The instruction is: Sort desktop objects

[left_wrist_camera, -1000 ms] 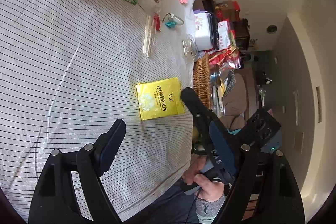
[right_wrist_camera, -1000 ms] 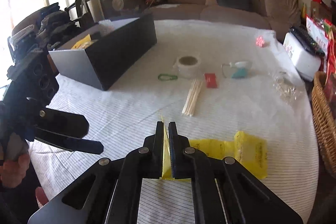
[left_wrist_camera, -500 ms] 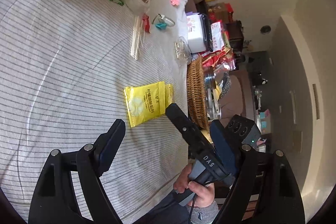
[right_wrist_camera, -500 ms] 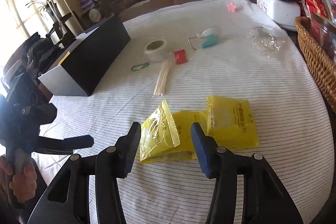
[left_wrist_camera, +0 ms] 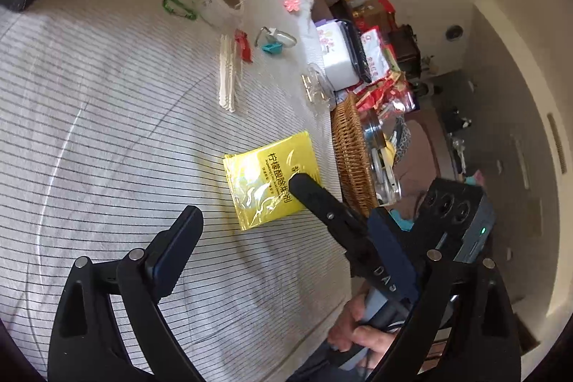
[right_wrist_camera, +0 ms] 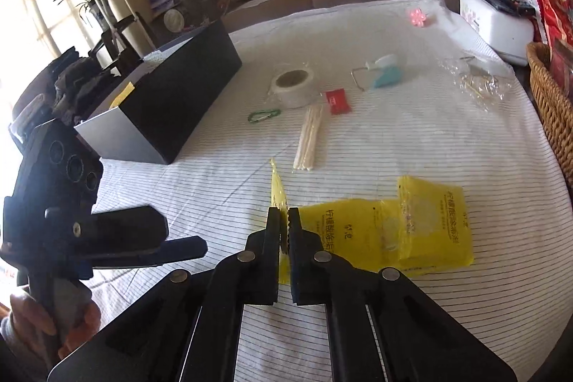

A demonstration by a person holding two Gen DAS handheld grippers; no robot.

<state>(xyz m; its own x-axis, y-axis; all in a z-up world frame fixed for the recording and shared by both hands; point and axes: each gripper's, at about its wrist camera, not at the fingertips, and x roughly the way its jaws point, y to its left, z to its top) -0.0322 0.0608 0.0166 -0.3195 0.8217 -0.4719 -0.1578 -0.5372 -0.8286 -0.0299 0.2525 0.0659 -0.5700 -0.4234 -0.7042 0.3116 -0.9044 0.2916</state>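
A yellow sachet [right_wrist_camera: 277, 188] is pinched on edge between the closed right tongs [right_wrist_camera: 284, 221], standing upright just over the striped tabletop [right_wrist_camera: 412, 138] near its front edge. Two more sachets [right_wrist_camera: 394, 231] are seen lying flat, overlapping, just to the right. Farther back a stick bundle [right_wrist_camera: 308, 138], a tape roll [right_wrist_camera: 293, 83], a green carabiner [right_wrist_camera: 264, 115] and a red packet [right_wrist_camera: 336, 101] are left unsorted. The black box [right_wrist_camera: 168, 102] stands at the back left. The left tongs [left_wrist_camera: 283, 231] are held wide apart, empty, above the cloth. A pick-up step is judged to be in hand; next, a lift and a carry to the box would probably be called for.
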